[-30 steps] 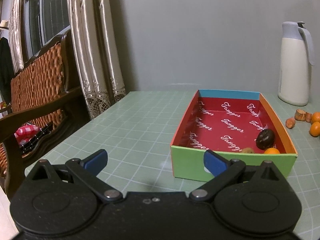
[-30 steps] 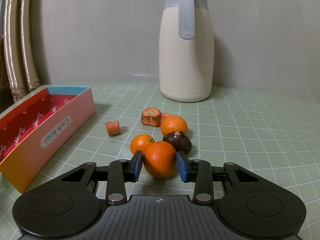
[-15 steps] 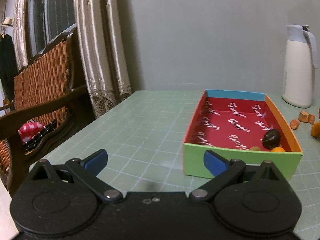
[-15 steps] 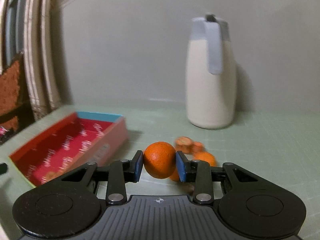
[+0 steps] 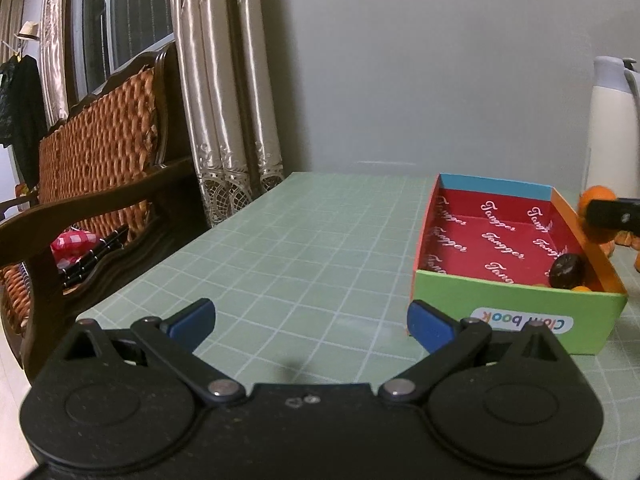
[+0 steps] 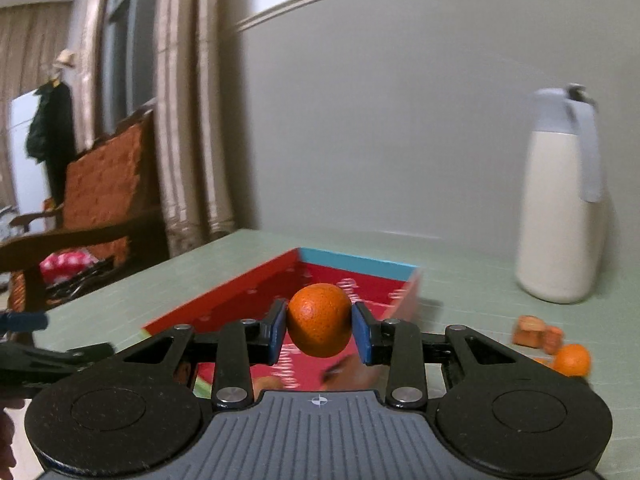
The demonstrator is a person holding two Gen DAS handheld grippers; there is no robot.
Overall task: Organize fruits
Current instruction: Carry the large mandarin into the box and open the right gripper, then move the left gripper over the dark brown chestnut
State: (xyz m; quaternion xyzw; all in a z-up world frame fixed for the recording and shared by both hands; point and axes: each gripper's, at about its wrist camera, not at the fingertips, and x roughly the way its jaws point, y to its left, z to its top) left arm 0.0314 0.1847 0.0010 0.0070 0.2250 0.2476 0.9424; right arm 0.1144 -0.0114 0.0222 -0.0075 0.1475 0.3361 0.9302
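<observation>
1. Your right gripper (image 6: pixel 319 330) has its jaws clenched on a tangerine (image 6: pixel 319 320), blue pads pressed to both its sides, the fruit clear of the table (image 6: pixel 460 280).
2. In the right wrist view the tangerine hangs over the open box (image 6: pixel 352 261), whose red floor runs from dead centre out toward 10 o'clock.
3. Your left gripper (image 5: pixel 310 326) is low over the green gridded table (image 5: pixel 304 240), jaws released and spread wide with nothing between them.
4. From the left wrist view the box (image 5: pixel 516 312) sits at 3 o'clock, green end wall facing you; a dark fruit (image 5: pixel 566 271) and a sliver of orange fruit (image 5: pixel 580 289) lie in its near right corner.
5. At 4 o'clock in the right wrist view, a loose tangerine (image 6: pixel 572 359) and brown cut pieces (image 6: pixel 532 330) sit on the table beside the box.
6. The white jug (image 6: pixel 560 208) stands upright at 2 o'clock, behind those pieces.
</observation>
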